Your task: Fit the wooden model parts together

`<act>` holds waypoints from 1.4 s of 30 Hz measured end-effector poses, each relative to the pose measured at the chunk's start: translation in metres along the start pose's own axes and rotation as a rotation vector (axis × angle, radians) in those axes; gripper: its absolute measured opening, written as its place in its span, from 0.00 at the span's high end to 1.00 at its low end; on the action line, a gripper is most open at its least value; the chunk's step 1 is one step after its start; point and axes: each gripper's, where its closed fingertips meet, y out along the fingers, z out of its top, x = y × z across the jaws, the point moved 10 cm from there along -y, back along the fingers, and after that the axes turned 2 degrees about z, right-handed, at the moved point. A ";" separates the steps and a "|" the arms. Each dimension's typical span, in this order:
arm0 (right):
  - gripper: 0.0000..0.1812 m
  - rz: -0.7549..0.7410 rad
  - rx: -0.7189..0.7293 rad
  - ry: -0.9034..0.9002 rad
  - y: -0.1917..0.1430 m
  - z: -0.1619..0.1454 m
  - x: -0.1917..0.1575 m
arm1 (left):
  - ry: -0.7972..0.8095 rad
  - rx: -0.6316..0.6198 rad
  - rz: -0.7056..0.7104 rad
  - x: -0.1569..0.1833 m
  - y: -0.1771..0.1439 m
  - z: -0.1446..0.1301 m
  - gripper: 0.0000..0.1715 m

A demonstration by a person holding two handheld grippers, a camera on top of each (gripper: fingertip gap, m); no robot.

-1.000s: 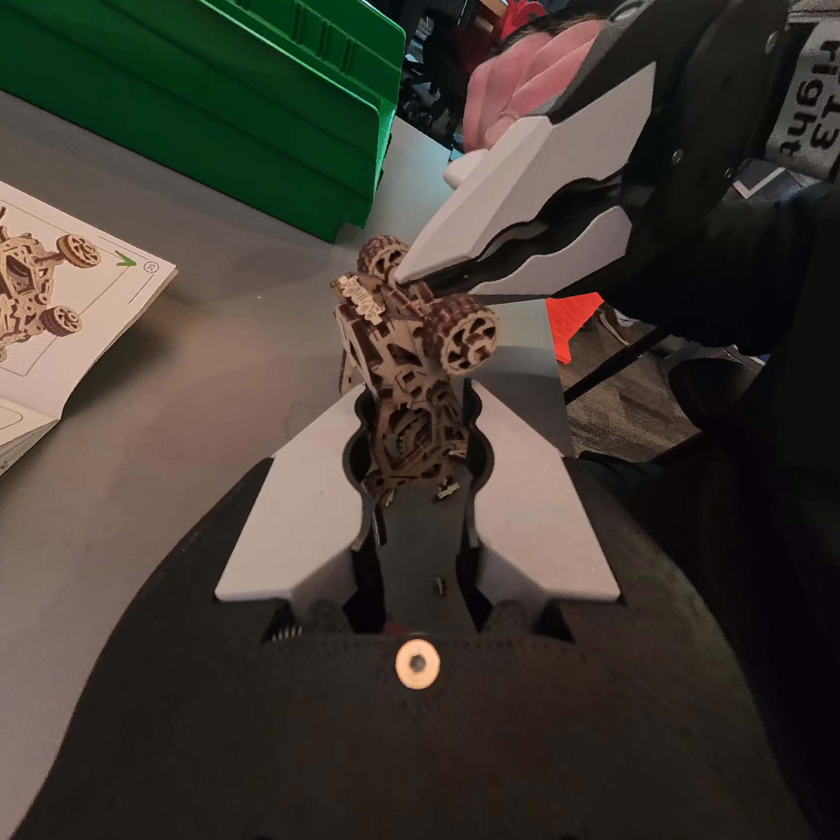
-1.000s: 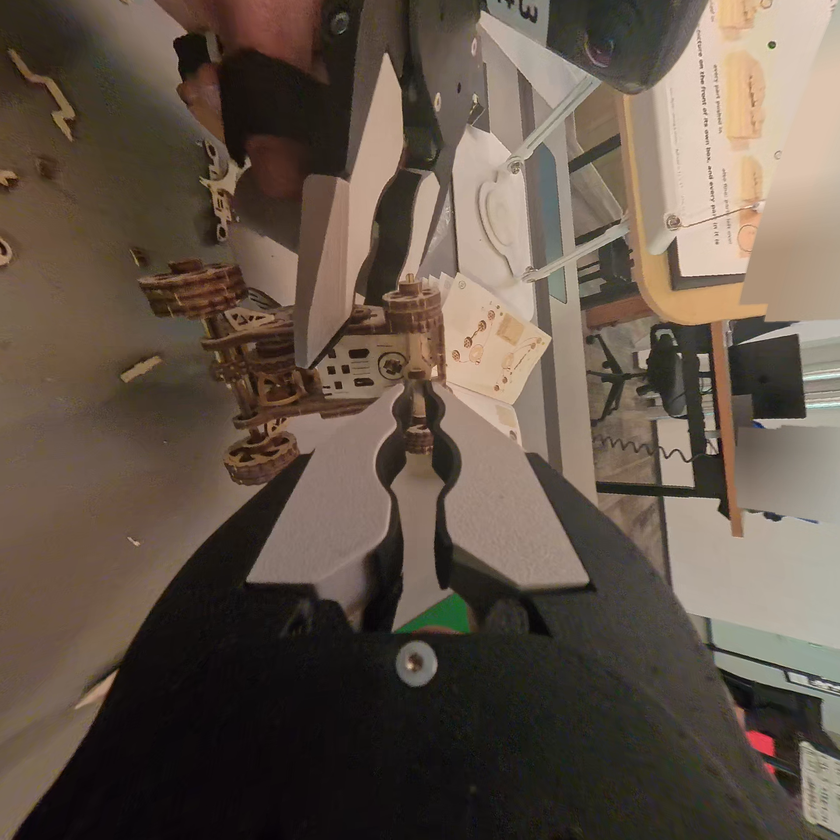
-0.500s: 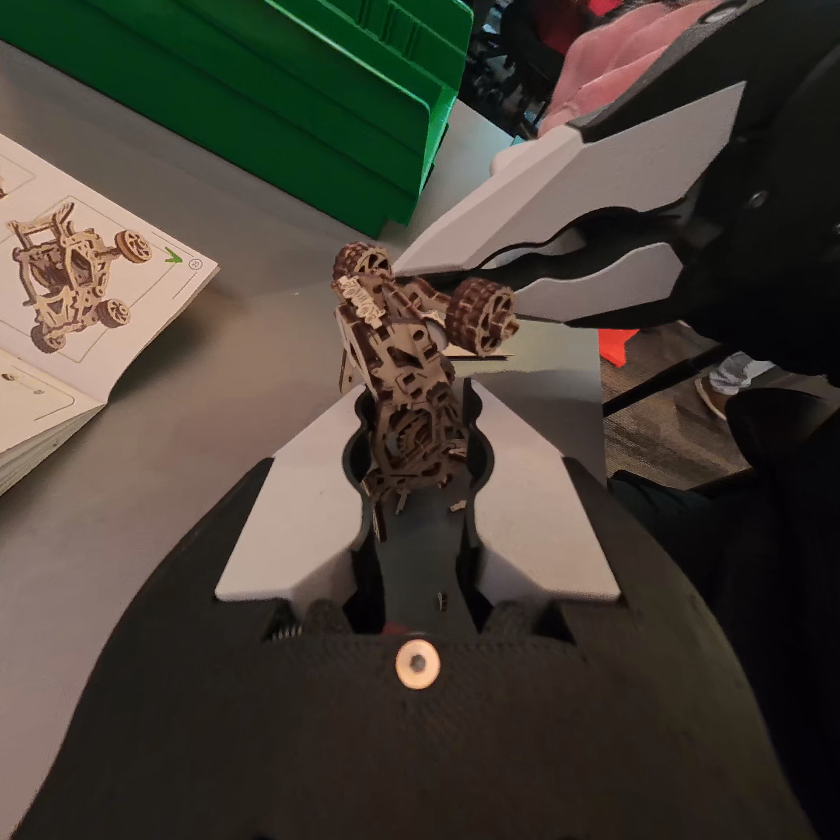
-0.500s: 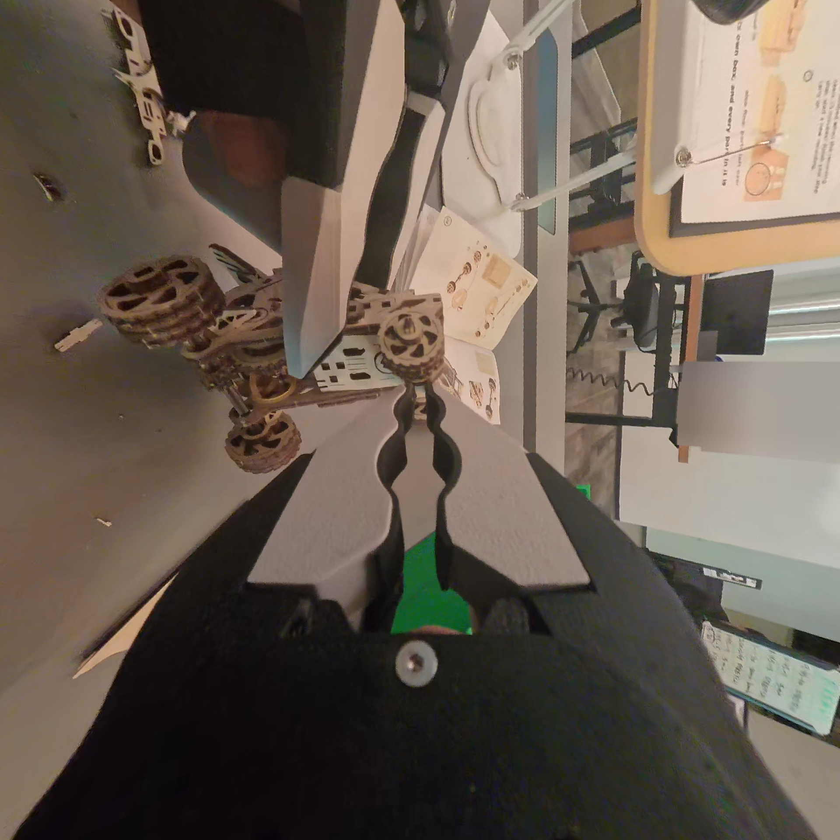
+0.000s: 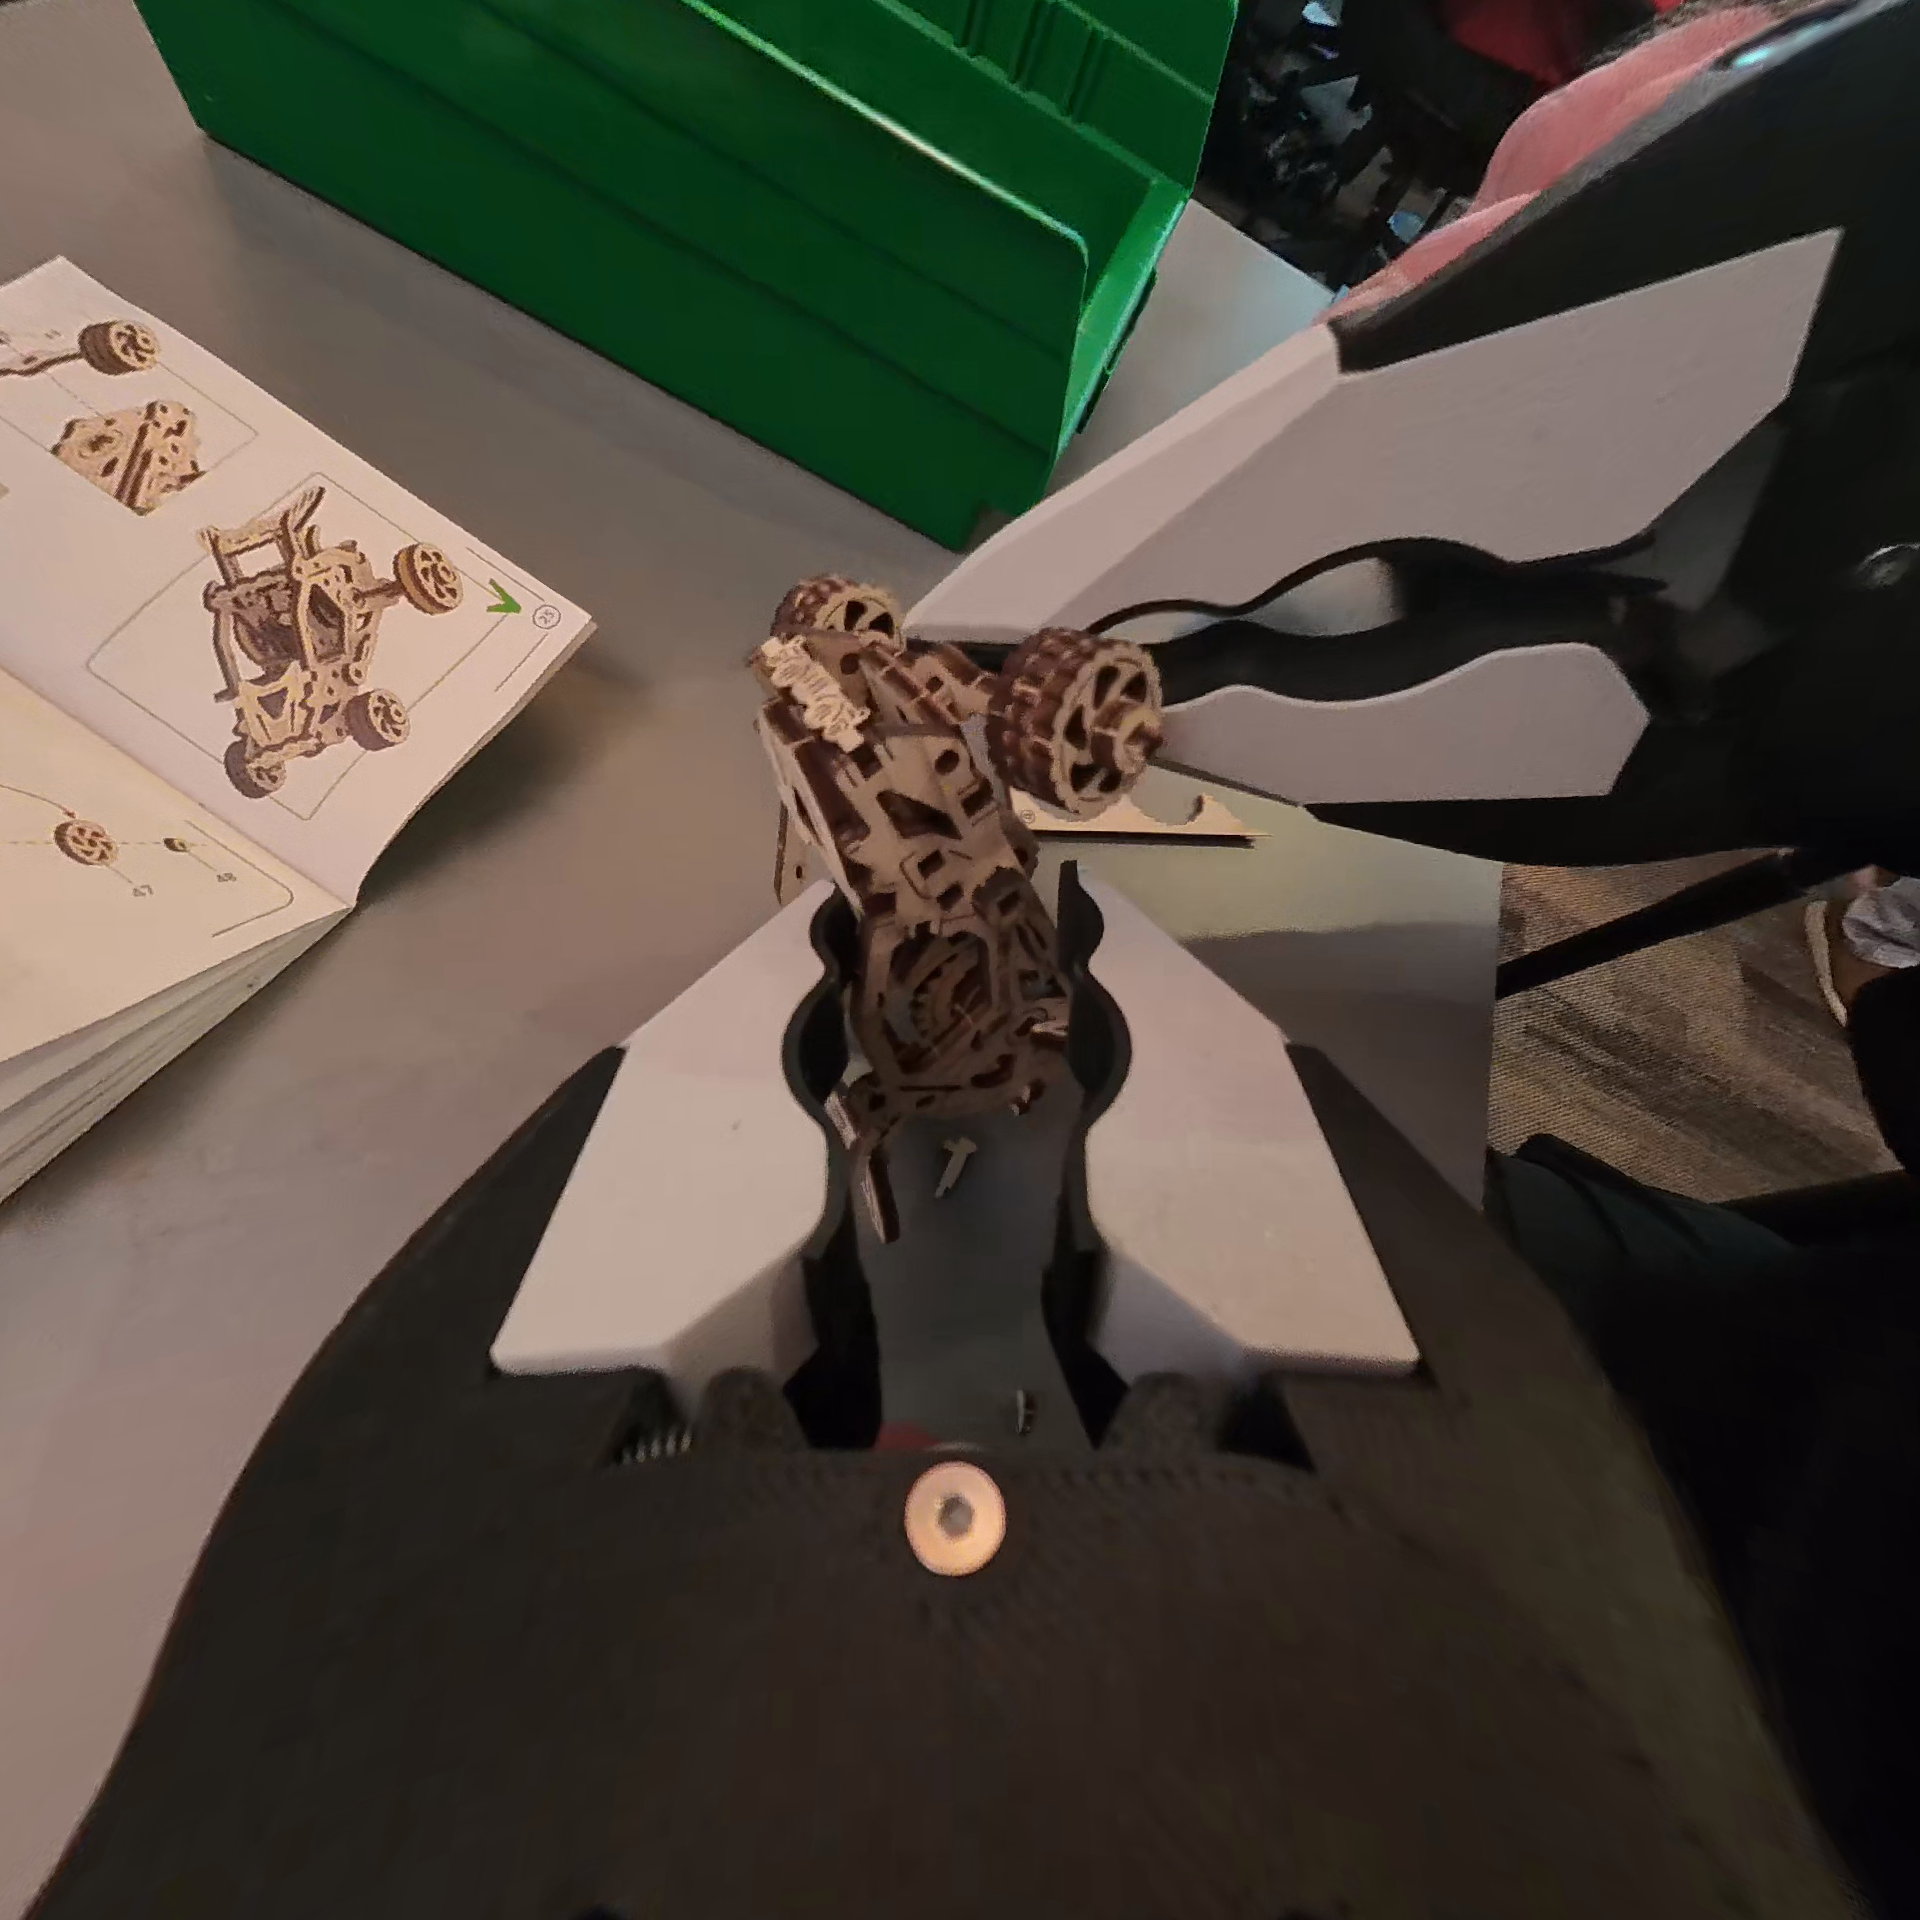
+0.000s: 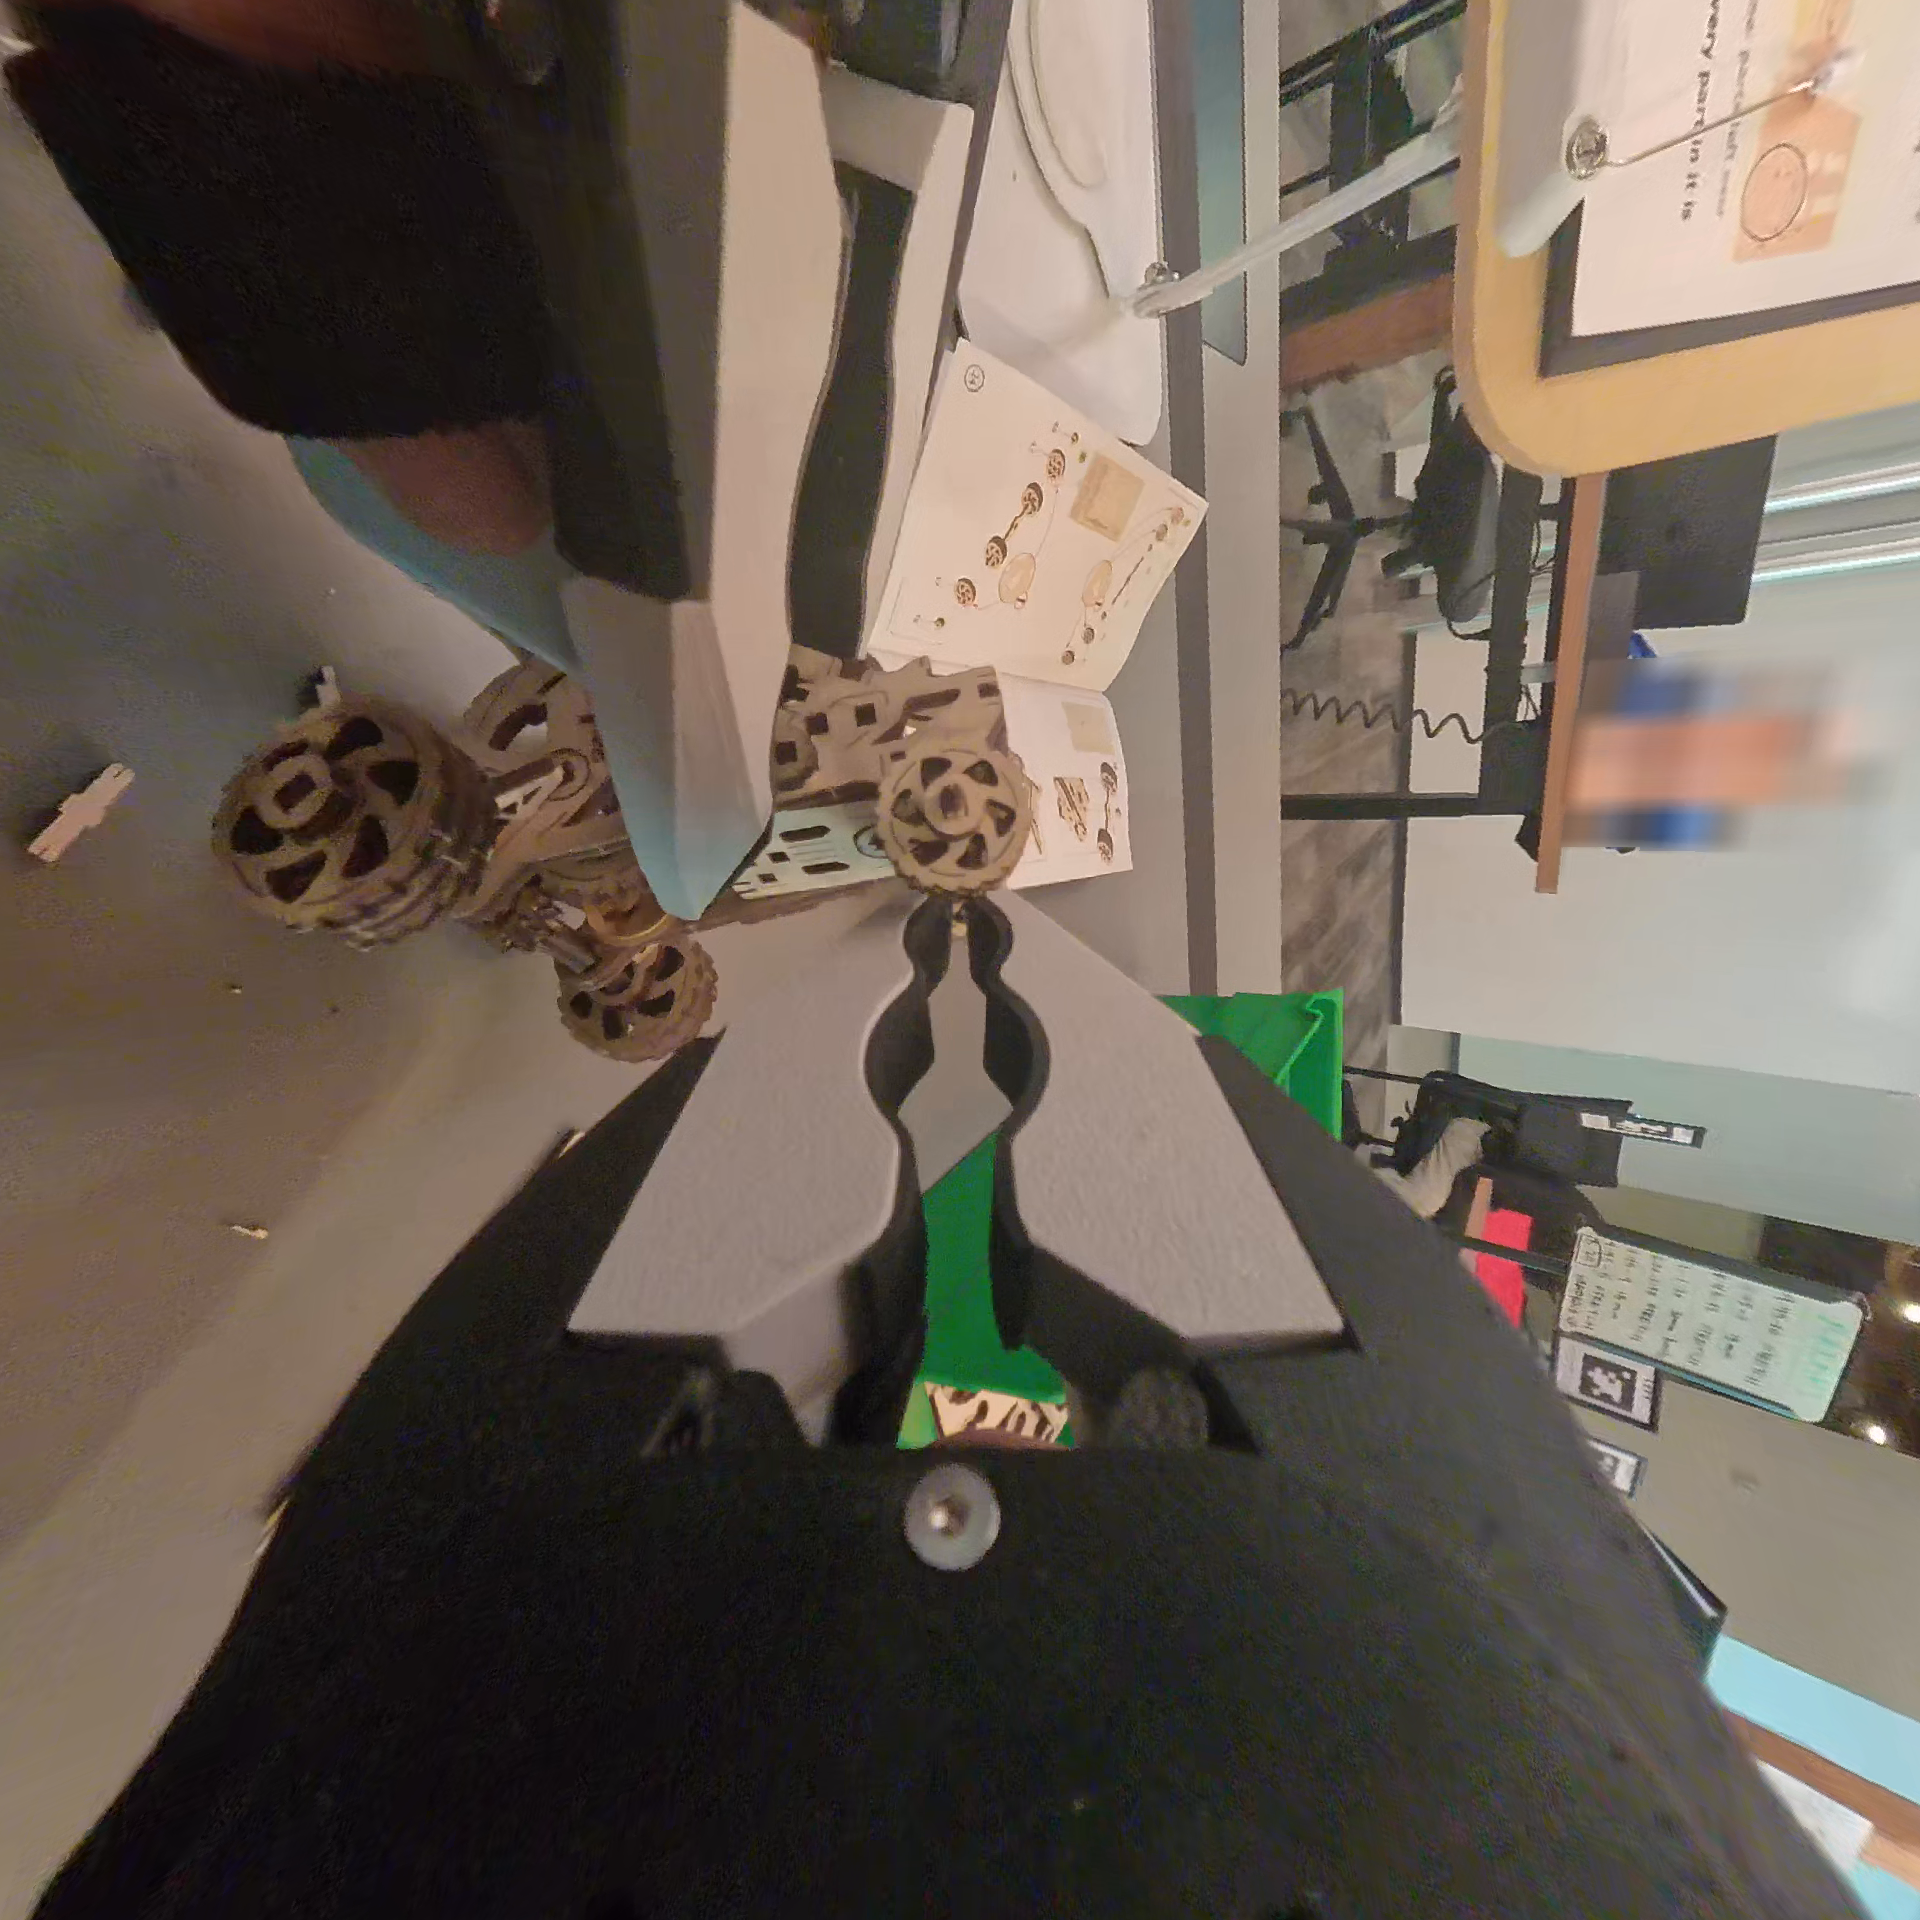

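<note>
Grey counter (image 5: 312,1122) in a cluttered workshop, green bins (image 5: 727,208) at the far side beyond the left jaws, open instruction booklet (image 5: 208,727) off to their left. Loose wood scraps (image 6: 78,826) lie on the counter, left of the right jaws in the right wrist view.

Left gripper (image 5: 951,997): jaws clamped on the rear body of the wooden buggy model (image 5: 914,852), which is held above the counter, nose pointing away from the jaws and tilted. Three wheels show in the right wrist view.

Right gripper (image 6: 954,920): jaws nearly together, pinched at the tips on what looks like a small axle pin at the hub of the front wheel (image 6: 951,821); the pin itself is too small to confirm. In the left wrist view the same wheel (image 5: 1075,717) sits right at the right jaw tips.

Step, as I read it: seating or pressing the wheel/axle onto the model's front.

Risks:
- Thin laser-cut plywood; a push off the axle's line could snap the axle or suspension arm.
- Left jaws grip an openwork frame; squeezing harder could crack it, squeezing too lightly lets the model twist under the push.
- Right jaw tips hold very little; the pin could slip out and drop among the scraps.
- Model is tilted, so alignment is hard to judge.
</note>
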 end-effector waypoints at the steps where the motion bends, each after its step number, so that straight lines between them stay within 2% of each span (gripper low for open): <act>1: 1.00 0.004 -0.013 0.000 0.001 0.001 0.000 | 0.005 -0.001 0.012 0.001 0.000 0.000 0.79; 6: 1.00 -0.012 -0.103 0.012 0.007 0.000 -0.002 | 0.021 0.004 0.072 0.003 -0.001 0.004 0.80; 14: 1.00 -0.049 -0.037 0.081 0.006 0.001 -0.004 | 0.045 0.010 0.104 0.002 0.001 0.000 0.80; 22: 1.00 -0.085 -0.061 0.059 0.009 0.001 -0.009 | 0.091 0.000 0.182 0.007 0.004 -0.001 0.79; 28: 1.00 -0.082 -0.099 -0.036 0.011 0.003 -0.004 | 0.143 -0.034 0.235 0.008 0.005 0.003 0.79; 36: 1.00 -0.086 -0.080 -0.140 0.018 0.005 -0.002 | 0.150 -0.067 0.243 0.001 0.004 0.005 0.79; 42: 1.00 -0.070 -0.061 -0.121 0.020 0.005 0.001 | 0.125 -0.035 0.182 -0.009 0.000 0.003 0.79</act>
